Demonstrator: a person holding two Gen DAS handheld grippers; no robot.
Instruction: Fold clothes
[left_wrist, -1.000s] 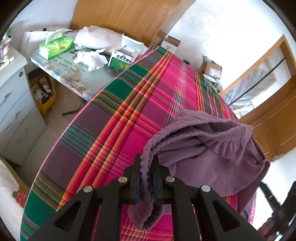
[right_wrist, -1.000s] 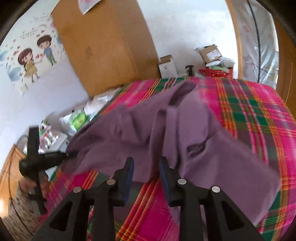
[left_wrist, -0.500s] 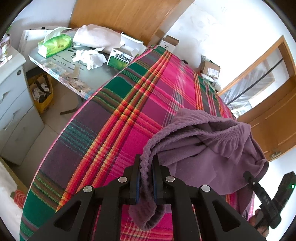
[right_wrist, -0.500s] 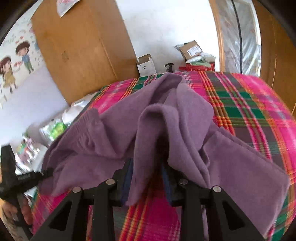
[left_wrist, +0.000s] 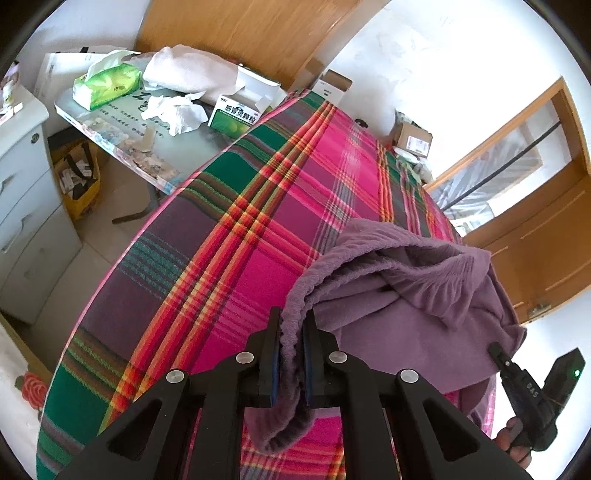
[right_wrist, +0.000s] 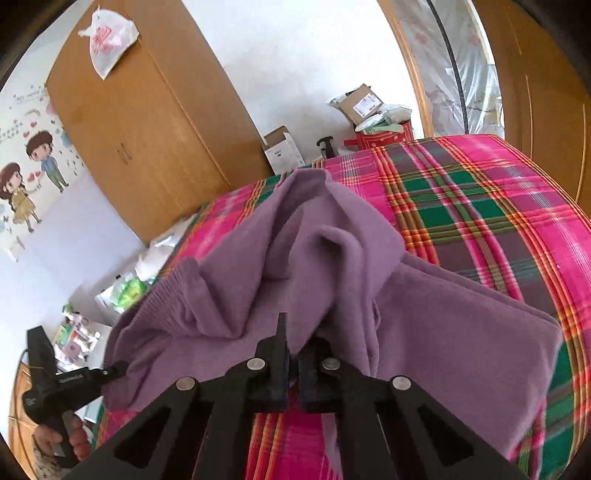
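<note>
While left gripper (left_wrist: 291, 354) clamps ribbed waistband (left_wrist: 295, 321), right gripper (right_wrist: 291, 365), jaws just closing, nips purple trousers' (right_wrist: 443, 325) near fold thinly; may slip.

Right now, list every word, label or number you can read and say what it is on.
"BXS", uncertain: right gripper body, left wrist view.
Green-and-white box: Chinese print, too small to read.
Green tissue pack: marking blurred.
Cardboard box: shipping label illegible.
White plastic bag: red print unreadable.
Left gripper body, right wrist view: lettering blurred.
</note>
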